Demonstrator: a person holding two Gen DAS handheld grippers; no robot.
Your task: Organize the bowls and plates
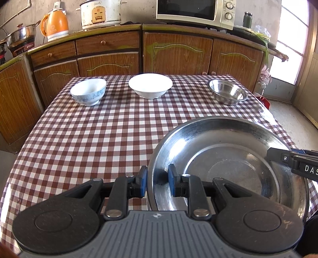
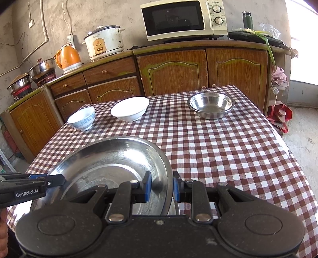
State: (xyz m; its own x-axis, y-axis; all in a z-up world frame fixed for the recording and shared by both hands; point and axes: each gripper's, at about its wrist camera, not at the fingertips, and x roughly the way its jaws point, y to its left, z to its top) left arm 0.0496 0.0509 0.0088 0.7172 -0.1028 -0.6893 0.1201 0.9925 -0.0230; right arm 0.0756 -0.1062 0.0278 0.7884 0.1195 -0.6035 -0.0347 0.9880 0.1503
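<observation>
A large steel plate point(image 1: 228, 158) is held above the near edge of the checked table point(image 1: 99, 139). My left gripper point(image 1: 157, 178) is shut on its left rim. My right gripper point(image 2: 161, 186) is shut on its right rim, and the plate point(image 2: 111, 158) fills the lower left of the right wrist view. Another steel dish point(image 2: 173, 208) shows just under it. Along the far side stand a blue-patterned bowl point(image 1: 88, 91), a white bowl point(image 1: 150, 85) and a small steel bowl point(image 1: 228, 91). They also show in the right wrist view: blue-patterned bowl point(image 2: 81, 118), white bowl point(image 2: 130, 108), steel bowl point(image 2: 211, 105).
Wooden cabinets point(image 1: 174, 53) stand right behind the table, with a microwave point(image 1: 194, 12), a rice cooker point(image 1: 100, 13) and an orange kettle point(image 1: 55, 24) on top. A red bag point(image 2: 280, 114) lies on the floor to the right.
</observation>
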